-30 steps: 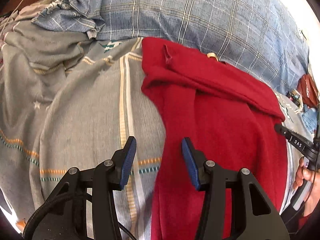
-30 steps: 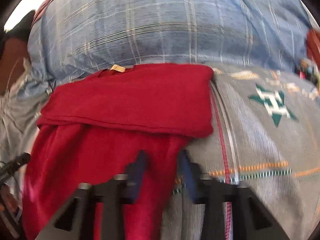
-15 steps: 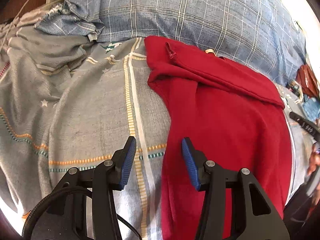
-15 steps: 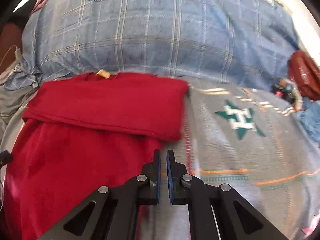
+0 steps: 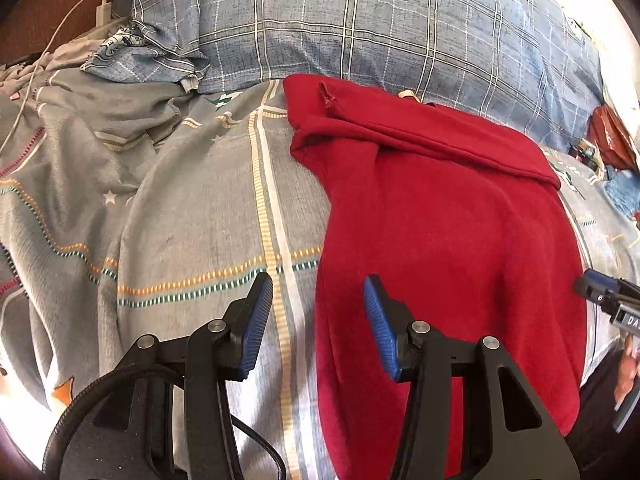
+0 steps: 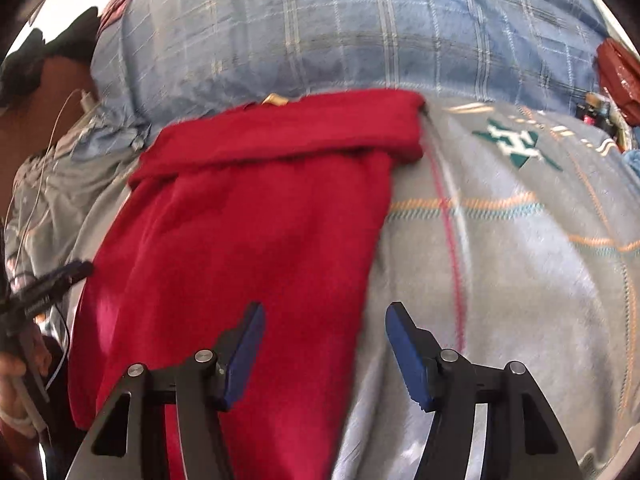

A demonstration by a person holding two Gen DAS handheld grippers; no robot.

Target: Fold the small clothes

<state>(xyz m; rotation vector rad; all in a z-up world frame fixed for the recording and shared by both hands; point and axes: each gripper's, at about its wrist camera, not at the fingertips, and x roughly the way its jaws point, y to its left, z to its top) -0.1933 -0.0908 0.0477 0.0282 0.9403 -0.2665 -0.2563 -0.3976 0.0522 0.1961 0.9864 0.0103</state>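
Note:
A red garment (image 5: 444, 220) lies flat on the grey patterned bed sheet (image 5: 192, 216), its top edge folded down in a band near the pillow. It also shows in the right wrist view (image 6: 256, 224). My left gripper (image 5: 318, 320) is open and empty, straddling the garment's left edge low down. My right gripper (image 6: 324, 344) is open and empty, straddling the garment's right edge low down. Each gripper's tip shows at the side of the other's view.
A blue plaid pillow (image 5: 360, 28) lies behind the garment, also in the right wrist view (image 6: 340, 28). A white charger cable (image 5: 48, 52) runs at far left. Red packaging (image 5: 612, 136) and small items sit at far right. The sheet is rumpled at left.
My right gripper went from shut to open and moved back toward the garment's lower right edge. My left gripper stayed open and drew back slightly.

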